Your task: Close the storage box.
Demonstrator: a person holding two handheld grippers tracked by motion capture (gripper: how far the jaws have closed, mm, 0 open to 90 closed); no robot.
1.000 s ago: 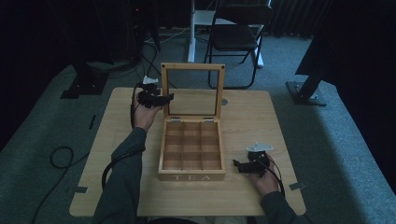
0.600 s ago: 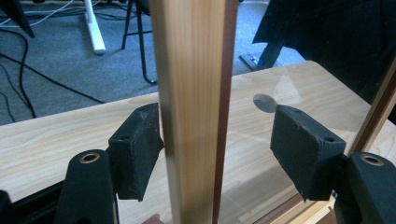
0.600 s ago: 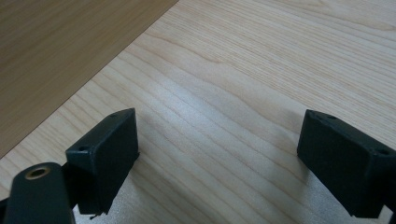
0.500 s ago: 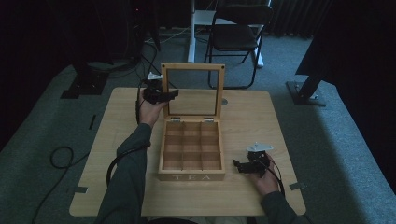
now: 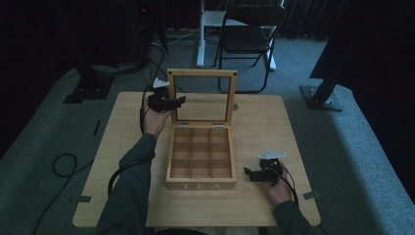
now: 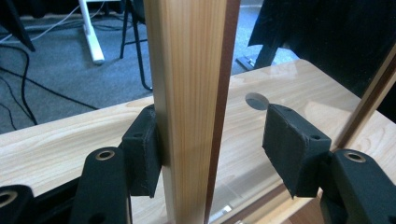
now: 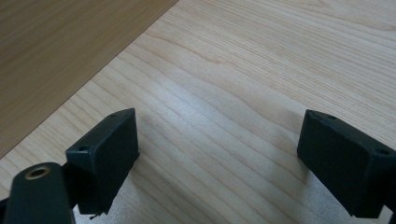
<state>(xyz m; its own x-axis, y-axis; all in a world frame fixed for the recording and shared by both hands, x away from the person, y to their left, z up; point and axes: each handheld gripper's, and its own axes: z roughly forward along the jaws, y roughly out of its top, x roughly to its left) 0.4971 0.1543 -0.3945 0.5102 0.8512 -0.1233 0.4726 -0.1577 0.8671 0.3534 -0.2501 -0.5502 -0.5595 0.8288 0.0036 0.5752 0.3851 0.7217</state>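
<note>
Plainly, the left claw (image 6: 212, 140) stands wide around the left upright of the lid frame (image 6: 187, 93): one pad lies against the pale wood on the left of the frame, the other pad hangs apart on the right, past the dark inner edge, so nothing is pinched. From above, this claw (image 5: 177, 102) sits at centre-left, level with the lid's left edge. The lid (image 5: 200, 73) stands close to upright behind the tea box (image 5: 200, 183), a thin wooden frame around a clear pane, hinged along the box's far edge.

By my judgement the frame is stiff and light, but the pane is the fragile part; the grip belongs on the wooden rail, not the pane. The smooth wood may slip under the pads, and the hinges will let the lid swing, so it should be guided rather than pulled.

The box's long axis runs from the bottom of the high view toward the top, the "TEA" face toward the person, the nine compartments open upward and apparently empty.

The right claw (image 7: 217, 158) is also wide, holding nothing, hovering low over bare bench (image 7: 233, 70). From above it (image 5: 252, 174) sits just right of the box's near corner, apart from it.
</note>
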